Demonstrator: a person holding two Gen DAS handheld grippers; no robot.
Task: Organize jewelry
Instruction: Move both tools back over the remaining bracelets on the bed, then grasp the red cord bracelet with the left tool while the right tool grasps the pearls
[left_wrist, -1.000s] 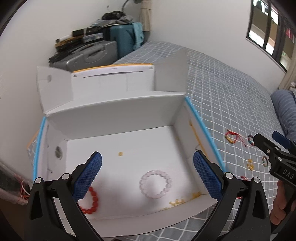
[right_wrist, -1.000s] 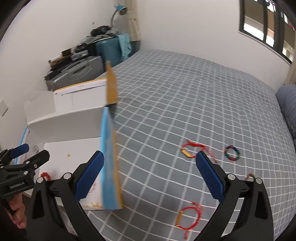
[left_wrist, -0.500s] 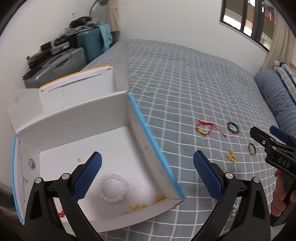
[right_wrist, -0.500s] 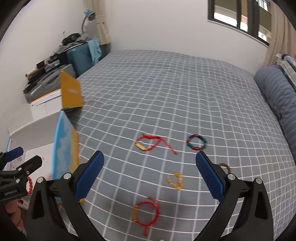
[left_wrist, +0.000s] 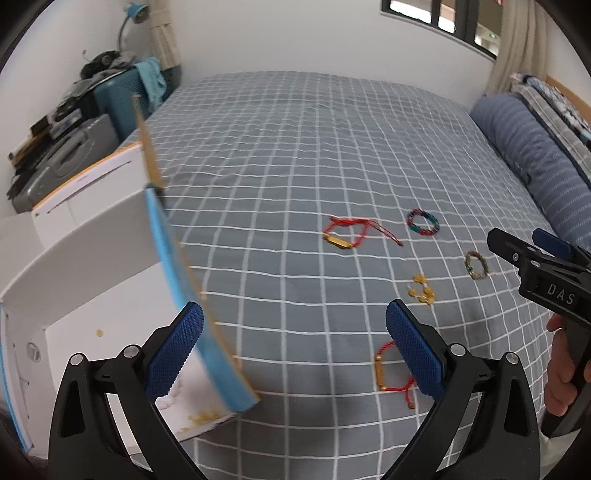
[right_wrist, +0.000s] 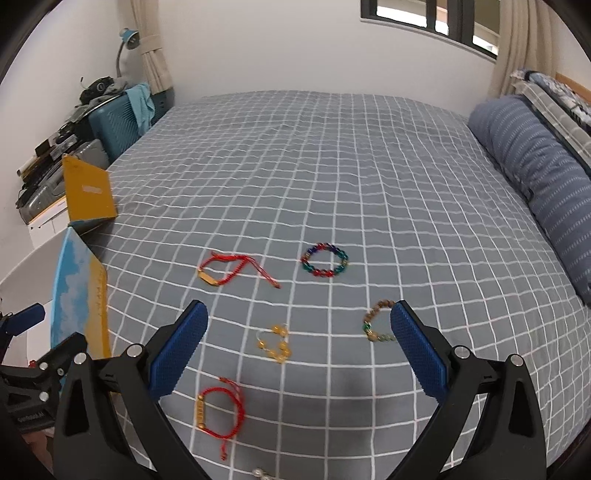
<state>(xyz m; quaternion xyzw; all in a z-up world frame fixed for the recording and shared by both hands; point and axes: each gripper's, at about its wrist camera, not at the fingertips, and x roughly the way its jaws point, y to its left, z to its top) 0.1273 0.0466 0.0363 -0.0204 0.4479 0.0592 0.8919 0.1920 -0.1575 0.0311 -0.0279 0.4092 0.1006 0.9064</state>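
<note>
1. Swung rightward since the earlier frames: both wrist views, off the open white box (left_wrist: 92, 280) and onto the checked bedspread (right_wrist: 332, 177); box interior, then filling the left wrist view, now cut down to the 9 o'clock edge.
2. Box at 9 o'clock, flaps up, blue-edged wall (left_wrist: 184, 295) toward the bed; pale bead ring (left_wrist: 171, 395) and yellow bits on its floor, judged already sorted; set at the bed's edge so that pieces lifted from the spread travel only a short way.
3. Left gripper (left_wrist: 295, 354): blue pads spread wide, nothing between them, straddling the box wall at 7 o'clock and the nearer red cord bracelet (left_wrist: 391, 373) at 5 o'clock; aimed low and forward over the spread.
4. Loose jewelry laid flat and apart, none touching, each open to a separate pick: red cord bracelet with gold bar (right_wrist: 229, 271) at 10 o'clock, yellow bead cluster (right_wrist: 275, 343) at centre, multicolour bead bracelet (right_wrist: 325, 260) at 12 o'clock, brown bead bracelet (right_wrist: 376, 325) at 3 o'clock.
5. Right gripper (right_wrist: 299, 350): pads likewise spread and empty, bracketing the yellow cluster, brown bracelet just beside the right pad (right_wrist: 417, 350); handle gripped by a hand (left_wrist: 565, 369), tool tilted down toward the spread; judged a pre-grasp hover, target not yet settled.
</note>
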